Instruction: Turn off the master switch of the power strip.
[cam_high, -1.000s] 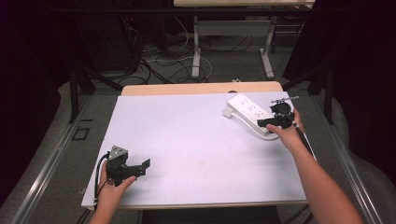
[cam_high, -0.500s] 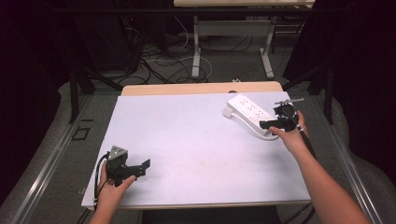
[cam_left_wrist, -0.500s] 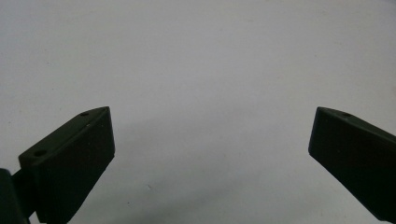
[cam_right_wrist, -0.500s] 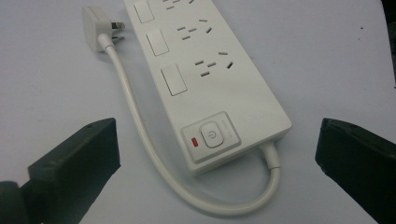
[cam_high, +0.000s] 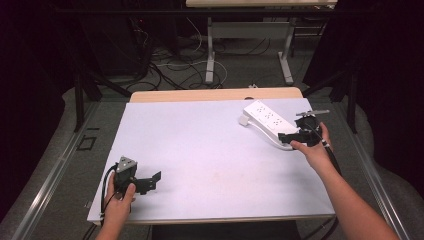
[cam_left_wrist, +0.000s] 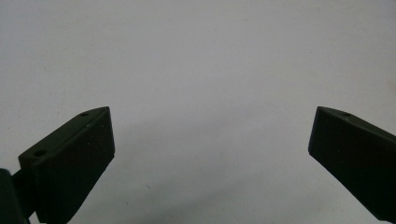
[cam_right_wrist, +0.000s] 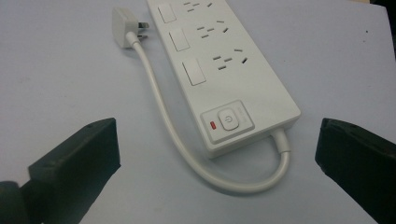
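White table (cam_high: 210, 150) under dim light, wooden strip along its far edge, dark floor beyond with loose cables (cam_high: 175, 65) and the metal legs of a second table (cam_high: 247, 35).

Power strip (cam_high: 267, 120): white, lying flat at the far right of the table, angled. In the right gripper view the strip (cam_right_wrist: 224, 70) shows three sockets, each with a rocker switch beside it, and a power button (cam_right_wrist: 227, 120) with a small red mark at the near end. Its cord (cam_right_wrist: 187, 144) leaves the near end, loops round on the table and runs back along the strip's side to the plug (cam_right_wrist: 125, 19), which rests on the table beside the far end, pins exposed.

Right gripper (cam_high: 292, 136): held in the person's right hand (cam_high: 312, 150) at the near end of the strip. Jaws spread wide, one to each side of the strip's near end and cord loop, grasping nothing. From these views I cannot tell whether they touch the strip.

Left gripper (cam_high: 150, 181): held in the left hand (cam_high: 120, 200) at the near left corner, well apart from the strip. Jaws released and wide, bare table between them (cam_left_wrist: 210, 116).
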